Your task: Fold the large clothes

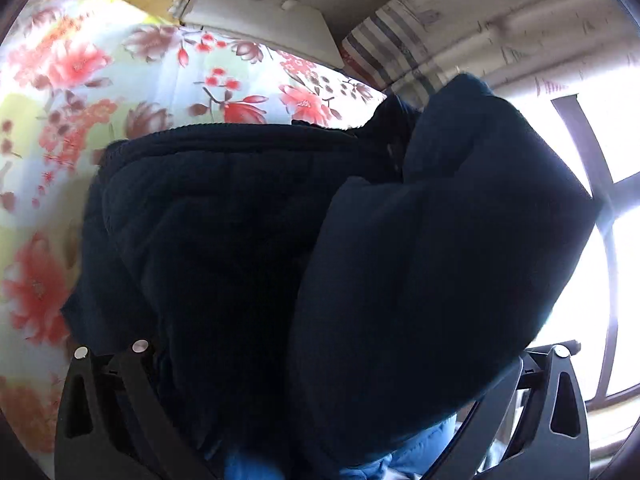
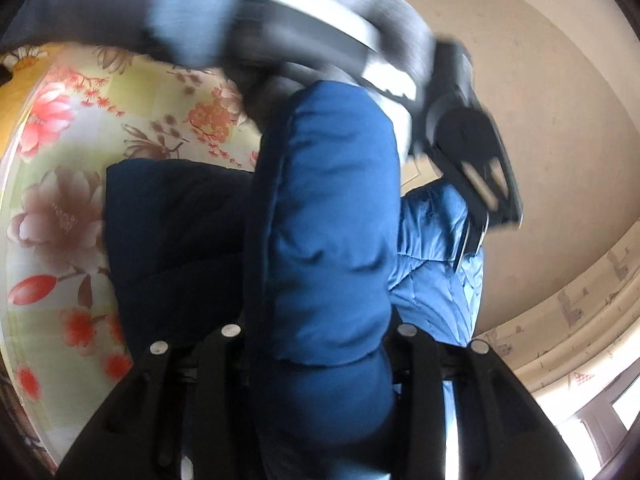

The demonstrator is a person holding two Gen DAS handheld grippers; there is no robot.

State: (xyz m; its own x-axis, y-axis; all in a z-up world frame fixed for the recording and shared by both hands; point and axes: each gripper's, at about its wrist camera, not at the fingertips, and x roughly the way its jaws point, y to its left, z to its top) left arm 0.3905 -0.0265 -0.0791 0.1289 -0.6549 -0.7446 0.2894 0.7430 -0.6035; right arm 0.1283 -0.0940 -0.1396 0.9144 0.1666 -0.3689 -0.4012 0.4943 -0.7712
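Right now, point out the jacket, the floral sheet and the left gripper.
jacket (image 2: 328, 220): right wrist view, padded blue fold between the fingers.
floral sheet (image 1: 168, 76): left wrist view, flowered patch above the jacket.
left gripper (image 2: 472, 156): right wrist view, blurred black body.

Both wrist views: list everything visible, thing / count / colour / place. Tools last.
padded jacket: 1, dark blue with lighter blue quilted lining, lifted off the bed, a fold between the fingers of each tool
floral bedsheet: 1, pale with red and pink flowers, under and behind the jacket
headboard: 1, cream, far edge of bed in left wrist view
striped pillow: 1, grey, white and red stripes, beside the headboard
window: 1, dark frame, bright, right of left wrist view
wall: beige, behind the jacket in right wrist view
left tool: 1, black, blurred, shut on jacket
right tool: 1, black, shut on jacket
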